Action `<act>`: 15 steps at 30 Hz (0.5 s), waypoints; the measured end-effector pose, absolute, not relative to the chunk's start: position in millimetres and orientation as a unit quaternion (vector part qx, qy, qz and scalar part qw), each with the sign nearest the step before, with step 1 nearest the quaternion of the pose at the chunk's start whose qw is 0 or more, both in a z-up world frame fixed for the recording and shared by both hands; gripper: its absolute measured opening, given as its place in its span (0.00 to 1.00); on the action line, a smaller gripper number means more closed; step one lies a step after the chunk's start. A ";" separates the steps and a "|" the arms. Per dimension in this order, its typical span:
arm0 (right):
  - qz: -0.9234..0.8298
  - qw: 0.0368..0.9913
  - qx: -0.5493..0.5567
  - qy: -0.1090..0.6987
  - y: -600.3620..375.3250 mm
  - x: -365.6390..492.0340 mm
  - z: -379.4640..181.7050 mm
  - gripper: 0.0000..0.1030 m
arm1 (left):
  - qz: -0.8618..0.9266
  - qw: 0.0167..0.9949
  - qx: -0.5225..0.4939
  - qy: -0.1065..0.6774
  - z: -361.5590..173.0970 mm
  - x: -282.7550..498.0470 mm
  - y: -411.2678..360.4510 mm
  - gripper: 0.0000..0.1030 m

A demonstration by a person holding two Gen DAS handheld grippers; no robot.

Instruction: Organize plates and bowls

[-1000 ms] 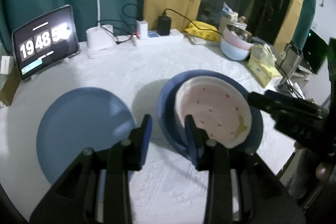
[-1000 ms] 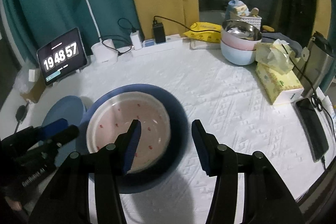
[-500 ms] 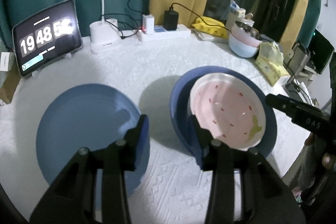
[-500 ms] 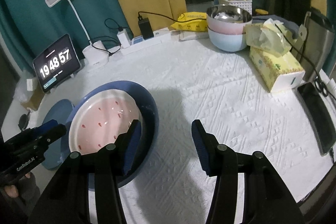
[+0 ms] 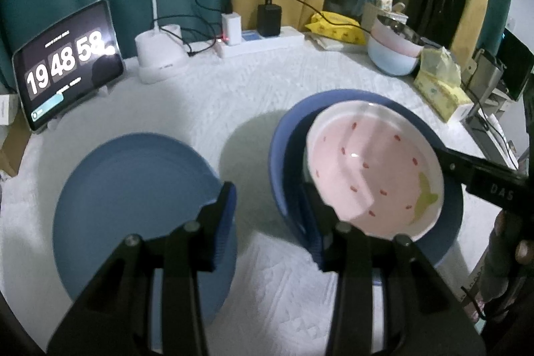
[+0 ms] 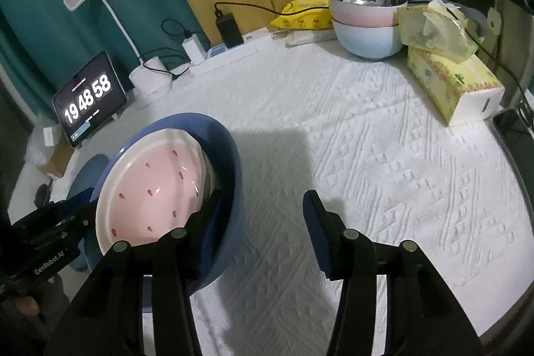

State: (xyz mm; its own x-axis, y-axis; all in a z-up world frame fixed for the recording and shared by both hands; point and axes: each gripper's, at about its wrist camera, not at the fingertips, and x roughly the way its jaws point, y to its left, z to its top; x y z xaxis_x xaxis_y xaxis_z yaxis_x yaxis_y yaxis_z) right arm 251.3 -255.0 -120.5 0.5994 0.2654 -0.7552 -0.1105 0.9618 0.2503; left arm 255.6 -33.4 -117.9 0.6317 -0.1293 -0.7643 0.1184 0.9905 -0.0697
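Two grippers flank one nested pair on the white-clothed desk [image 5: 233, 95], and the coming move turns on how they sit about its rim. Largest of the crockery is the flat blue plate [image 5: 133, 196], lying near and left, just beside the pair. To its right stands the deep blue dish [image 5: 283, 155], and tilted inside it is the pink plate [image 5: 367, 169] (speckled red, its high edge toward the right). The left gripper [image 5: 267, 222] straddles the dish's left wall, with one finger inside against the blue and the other outside over the flat plate's edge. Its jaws have just been opening, and bare cloth shows between the outer pad and the wall, so it is released. The right gripper [image 6: 263, 222] mirrors this on the dish's right wall. Its inner finger is tucked between pink plate and blue wall, and its outer finger is well apart over cloth. Its jaws have just been closing slightly, yet nothing is pinched. Both grippers are about equally near the dish, and I judge the flat plate the likely destination. The stacked bowls [image 6: 367, 22] wait far right.
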 end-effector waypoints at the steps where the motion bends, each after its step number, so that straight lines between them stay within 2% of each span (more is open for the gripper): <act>1: 0.106 0.889 0.094 0.436 -256.0 251.5 -121.3 0.49 | -0.070 0.903 -0.008 0.423 -118.2 255.8 -32.6 0.39; 8: 0.106 0.886 0.106 0.439 -255.2 251.4 -122.6 0.47 | -0.076 0.911 -0.003 0.406 -119.5 252.9 -33.0 0.36; 11: 0.110 0.888 0.107 0.433 -252.1 249.1 -122.3 0.38 | -0.081 0.912 -0.007 0.403 -119.8 251.4 -34.0 0.29; 15: 0.116 0.893 0.097 0.424 -241.2 246.5 -118.5 0.16 | -0.086 0.914 -0.006 0.396 -119.3 249.8 -38.1 0.19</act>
